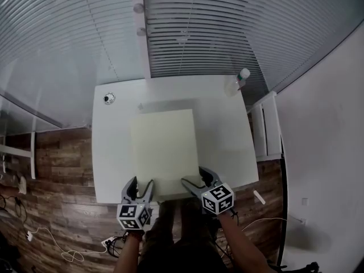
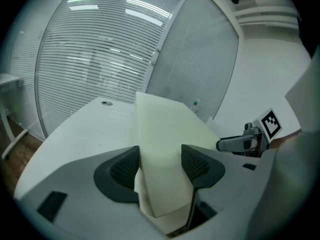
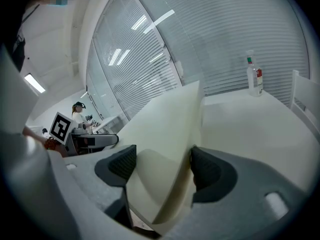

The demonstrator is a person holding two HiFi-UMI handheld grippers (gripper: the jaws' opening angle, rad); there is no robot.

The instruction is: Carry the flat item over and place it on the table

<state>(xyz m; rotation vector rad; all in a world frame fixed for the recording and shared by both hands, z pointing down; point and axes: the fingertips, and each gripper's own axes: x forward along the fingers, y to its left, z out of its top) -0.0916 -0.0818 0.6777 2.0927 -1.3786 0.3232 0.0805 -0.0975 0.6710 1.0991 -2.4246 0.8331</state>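
A pale cream flat sheet (image 1: pixel 165 148) lies lengthwise over the middle of the white table (image 1: pixel 227 144), its near edge at the table's front. My left gripper (image 1: pixel 141 185) is shut on the sheet's near left corner. My right gripper (image 1: pixel 195 176) is shut on the near right corner. In the left gripper view the sheet (image 2: pixel 162 134) fills the gap between the dark pads (image 2: pixel 122 170) of the left gripper (image 2: pixel 160 164) and runs away over the table. In the right gripper view the sheet (image 3: pixel 170 119) curls up between the pads of the right gripper (image 3: pixel 162 166).
A clear spray bottle (image 1: pixel 242 78) stands at the table's far right corner. A small round dark object (image 1: pixel 109 98) sits at the far left corner. A white low unit (image 1: pixel 267 127) stands to the right. Glass walls with blinds close the far side. Cables (image 1: pixel 57 249) lie on the wooden floor.
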